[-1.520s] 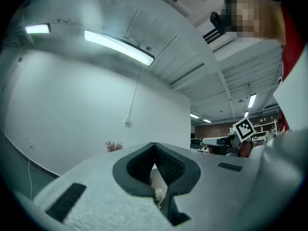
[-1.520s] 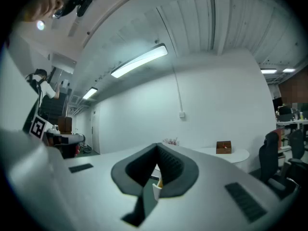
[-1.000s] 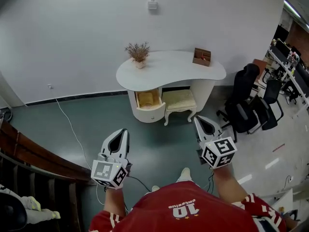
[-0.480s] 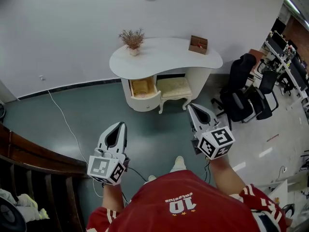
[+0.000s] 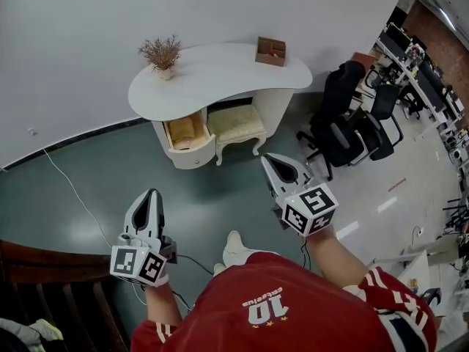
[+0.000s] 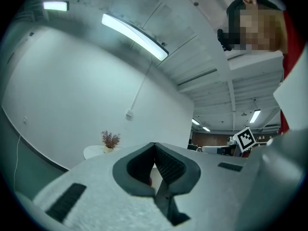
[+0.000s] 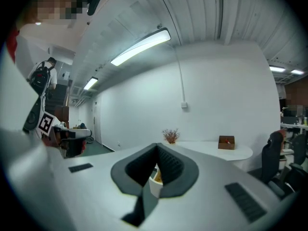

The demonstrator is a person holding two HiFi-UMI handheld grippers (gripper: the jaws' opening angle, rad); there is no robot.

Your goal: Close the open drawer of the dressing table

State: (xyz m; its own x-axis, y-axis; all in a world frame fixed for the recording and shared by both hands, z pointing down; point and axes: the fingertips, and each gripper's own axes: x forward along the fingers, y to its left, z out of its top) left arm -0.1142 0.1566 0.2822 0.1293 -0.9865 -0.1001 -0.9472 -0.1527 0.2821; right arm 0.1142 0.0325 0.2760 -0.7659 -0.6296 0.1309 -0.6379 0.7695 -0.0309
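Note:
The white dressing table (image 5: 220,75) stands against the far wall. Its left drawer (image 5: 187,134) is pulled open, with yellowish contents showing. Both grippers hang in the air well short of it, over the green floor. My left gripper (image 5: 152,194) is shut and empty at the lower left. My right gripper (image 5: 270,158) is shut and empty too, nearer the table and right of the drawer. In the left gripper view the jaws (image 6: 154,146) meet with the table top (image 6: 94,151) far behind. The right gripper view shows closed jaws (image 7: 157,146) and the drawer (image 7: 155,177) through their gap.
A cushioned stool (image 5: 236,123) is tucked under the table beside the drawer. A dried plant (image 5: 161,53) and a small wooden box (image 5: 270,50) sit on top. Black office chairs (image 5: 344,123) stand right, a cable (image 5: 73,189) trails left, and a dark wooden rail (image 5: 44,270) is lower left.
The table has slid left in the head view. Both grippers have sunk, the left one down and to the left. Both stay shut.

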